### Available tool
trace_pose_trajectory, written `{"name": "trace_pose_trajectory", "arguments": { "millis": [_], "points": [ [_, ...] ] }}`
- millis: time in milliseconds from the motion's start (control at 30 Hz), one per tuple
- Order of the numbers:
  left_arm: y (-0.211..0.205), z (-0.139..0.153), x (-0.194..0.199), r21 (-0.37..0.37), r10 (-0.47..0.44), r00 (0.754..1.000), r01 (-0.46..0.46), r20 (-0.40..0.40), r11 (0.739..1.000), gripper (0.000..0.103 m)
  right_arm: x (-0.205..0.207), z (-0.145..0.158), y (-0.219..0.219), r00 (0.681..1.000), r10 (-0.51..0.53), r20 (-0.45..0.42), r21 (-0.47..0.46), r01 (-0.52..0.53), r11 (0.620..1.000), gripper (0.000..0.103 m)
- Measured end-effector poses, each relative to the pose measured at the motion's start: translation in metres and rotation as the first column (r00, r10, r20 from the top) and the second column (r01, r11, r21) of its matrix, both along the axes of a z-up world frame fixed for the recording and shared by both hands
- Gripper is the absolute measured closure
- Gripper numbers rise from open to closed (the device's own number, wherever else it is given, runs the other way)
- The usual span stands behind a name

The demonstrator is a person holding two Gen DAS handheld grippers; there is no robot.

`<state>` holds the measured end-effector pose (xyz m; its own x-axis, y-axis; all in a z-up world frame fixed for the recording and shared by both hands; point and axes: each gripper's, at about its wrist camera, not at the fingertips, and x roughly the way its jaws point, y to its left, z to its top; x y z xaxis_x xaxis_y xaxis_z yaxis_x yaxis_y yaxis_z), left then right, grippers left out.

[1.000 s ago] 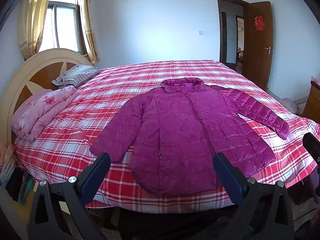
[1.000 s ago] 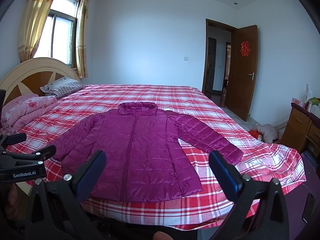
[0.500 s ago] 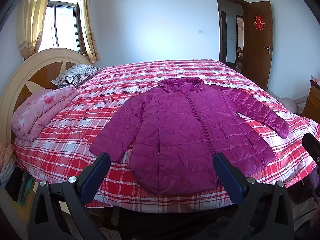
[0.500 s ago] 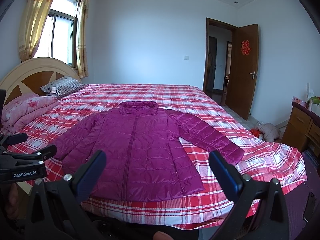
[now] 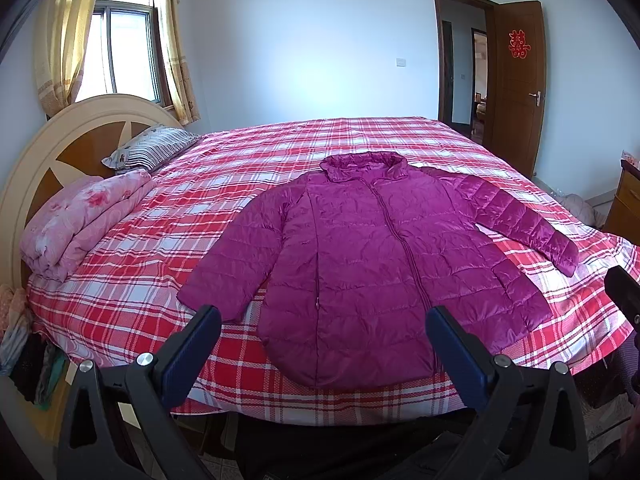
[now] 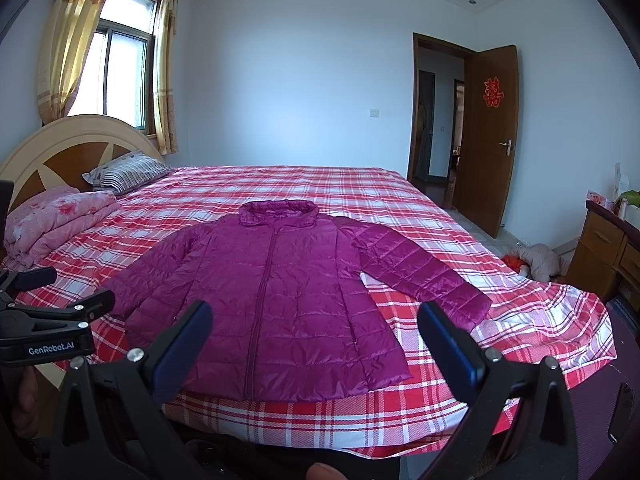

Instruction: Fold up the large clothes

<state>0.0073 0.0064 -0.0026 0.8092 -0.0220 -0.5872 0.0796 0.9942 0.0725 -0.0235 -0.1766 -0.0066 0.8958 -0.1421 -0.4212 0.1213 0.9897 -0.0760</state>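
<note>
A magenta quilted jacket (image 5: 372, 256) lies flat and zipped on the red plaid bed (image 5: 140, 264), collar away from me, both sleeves spread outward. It also shows in the right wrist view (image 6: 280, 292). My left gripper (image 5: 322, 326) is open and empty, held in the air before the bed's near edge, facing the jacket hem. My right gripper (image 6: 314, 324) is open and empty, also short of the hem. The left gripper also shows at the left edge of the right wrist view (image 6: 52, 312).
A folded pink quilt (image 5: 80, 224) and a striped pillow (image 5: 152, 152) lie by the headboard (image 5: 52, 140) on the left. A wooden door (image 6: 494, 136) stands open at the right. A wooden dresser (image 6: 604, 252) and a heap of clothes (image 6: 536, 260) on the floor are at the right.
Both views have tilted slightly upward, so the jacket sits a little lower relative to the fingers. Both grippers stay open and nothing on the bed has moved.
</note>
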Motion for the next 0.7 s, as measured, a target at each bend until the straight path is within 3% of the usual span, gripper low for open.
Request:
{"name": "trace_pose_trajectory", "arguments": {
  "millis": [700],
  "points": [
    [0.0021,-0.0048,0.0034,-0.002,-0.002,1.0,0.002,-0.014,1.0,0.001,0.0001,-0.001,0.0004,1.0,0.013,-0.005,0.015,-0.013,1.0,0.0]
  ]
}}
